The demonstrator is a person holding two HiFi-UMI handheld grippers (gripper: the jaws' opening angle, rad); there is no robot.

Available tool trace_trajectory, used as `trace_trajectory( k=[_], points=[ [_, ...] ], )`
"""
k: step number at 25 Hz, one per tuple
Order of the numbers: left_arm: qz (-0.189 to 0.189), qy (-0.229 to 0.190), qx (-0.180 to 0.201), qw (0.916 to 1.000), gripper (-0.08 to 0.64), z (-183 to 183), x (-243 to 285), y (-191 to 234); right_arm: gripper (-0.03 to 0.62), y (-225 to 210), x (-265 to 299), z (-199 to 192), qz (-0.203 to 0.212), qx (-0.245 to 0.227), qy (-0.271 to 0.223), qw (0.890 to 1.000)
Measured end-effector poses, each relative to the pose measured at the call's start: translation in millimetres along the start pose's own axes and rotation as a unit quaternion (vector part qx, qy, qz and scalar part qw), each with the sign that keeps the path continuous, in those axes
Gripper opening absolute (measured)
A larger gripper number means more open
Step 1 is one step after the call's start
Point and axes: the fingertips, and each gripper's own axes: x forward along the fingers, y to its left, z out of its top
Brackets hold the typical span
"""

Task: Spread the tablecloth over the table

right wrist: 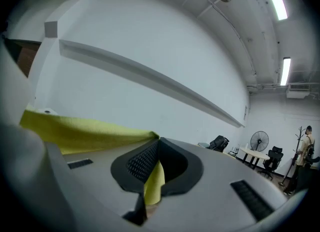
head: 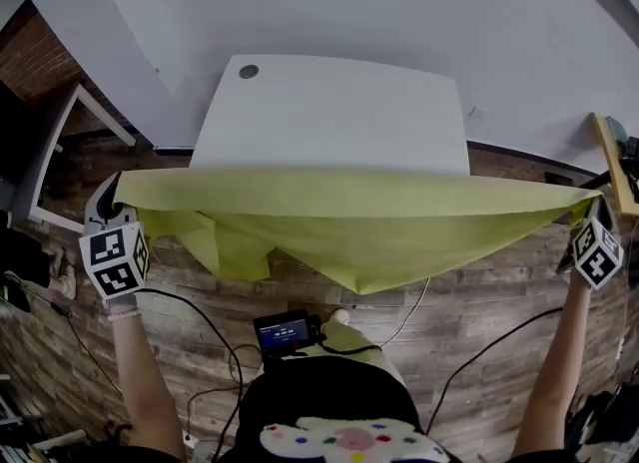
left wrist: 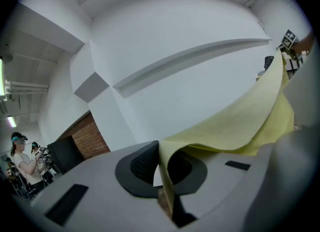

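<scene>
A yellow-green tablecloth [head: 349,217] hangs stretched in the air between my two grippers, in front of the near edge of the white table [head: 329,112]. Its top edge is taut and its middle sags in folds toward the floor. My left gripper [head: 118,214] is shut on the cloth's left corner [left wrist: 167,176]. My right gripper [head: 591,214] is shut on the right corner [right wrist: 154,181]. In the left gripper view the tablecloth [left wrist: 250,121] runs off to the right toward the other gripper's marker cube [left wrist: 289,40].
The table top carries a round grommet [head: 249,71] at its far left corner. A white frame [head: 60,142] stands at the left, a wooden shelf [head: 611,162] at the right. Cables and a small screen device [head: 287,331] lie on the wood floor near me. People stand far off.
</scene>
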Motion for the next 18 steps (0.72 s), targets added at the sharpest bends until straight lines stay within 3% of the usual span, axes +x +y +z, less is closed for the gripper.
trace_trajectory(
  k=[11,18],
  points=[
    [0.063,-0.067,-0.003,0.9958,0.010,74.6,-4.7,22.8,0.034,-7.9,31.7,68.6,0.018,0.020,-0.066,0.997],
    [0.066,-0.057,0.046,0.9951,0.011,85.3,7.7,26.1,0.034,-3.4,51.4,74.1,0.041,0.016,-0.073,0.996]
  ],
)
